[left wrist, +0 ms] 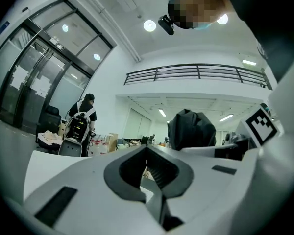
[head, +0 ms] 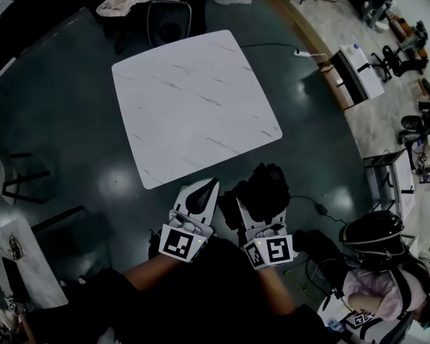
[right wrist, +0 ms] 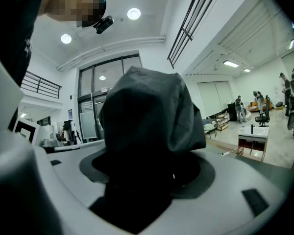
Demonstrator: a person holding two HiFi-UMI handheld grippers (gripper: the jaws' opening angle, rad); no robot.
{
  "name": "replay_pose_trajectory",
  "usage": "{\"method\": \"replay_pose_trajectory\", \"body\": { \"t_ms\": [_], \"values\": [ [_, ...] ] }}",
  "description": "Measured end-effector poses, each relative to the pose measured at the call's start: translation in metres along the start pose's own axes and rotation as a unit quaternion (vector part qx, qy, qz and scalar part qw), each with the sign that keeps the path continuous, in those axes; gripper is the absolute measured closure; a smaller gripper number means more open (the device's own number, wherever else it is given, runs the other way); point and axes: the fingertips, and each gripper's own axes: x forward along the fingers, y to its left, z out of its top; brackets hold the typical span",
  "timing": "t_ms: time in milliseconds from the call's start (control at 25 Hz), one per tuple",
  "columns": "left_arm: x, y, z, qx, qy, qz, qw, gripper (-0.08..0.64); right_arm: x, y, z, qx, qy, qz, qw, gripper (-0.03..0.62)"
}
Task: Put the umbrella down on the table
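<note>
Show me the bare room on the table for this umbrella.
The whole table is bare, corner to corner. Crowding lies off it: the cable on the floor right of the umbrella in the right gripper.

table (head: 193,106) ahead | left gripper (head: 205,190) just left of right gripper (head: 252,210) | umbrella (head: 266,185) in right gripper, short of table

umbrella (right wrist: 147,111): black cloth, matt, creased
table (head: 193,106): white marble-look top, smooth, faint grey veins
floor (head: 72,120): dark, glossy, reflects lamps
left gripper (head: 203,192), right gripper (head: 261,208): white smooth plastic shells, dark grey matt ribbed jaw pads
</note>
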Motion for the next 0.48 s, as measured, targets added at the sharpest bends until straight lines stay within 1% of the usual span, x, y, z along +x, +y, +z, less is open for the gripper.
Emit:
{"method": "replay_pose_trajectory", "body": {
  "t_ms": [80,240,400,480],
  "values": [
    [0.010,0.020,0.007,0.001,-0.007,-0.006,1.0000,0.554,0.021,-0.005,0.003,0.011,0.004,-0.007,1.000,0.259],
    [0.015,0.047,0.020,-0.030,-0.015,-0.014,0.9993,0.552,0.043,-0.008,0.013,0.062,0.009,-0.027,0.998,0.259],
    [0.026,0.090,0.031,-0.040,-0.004,-0.020,0.9990,0.554,0.078,-0.003,0.021,0.065,0.016,-0.060,0.996,0.259],
    [0.032,0.102,0.032,-0.045,-0.004,-0.028,0.9986,0.552,0.084,-0.005,0.021,0.062,0.019,-0.075,0.995,0.259]
  ]
}}
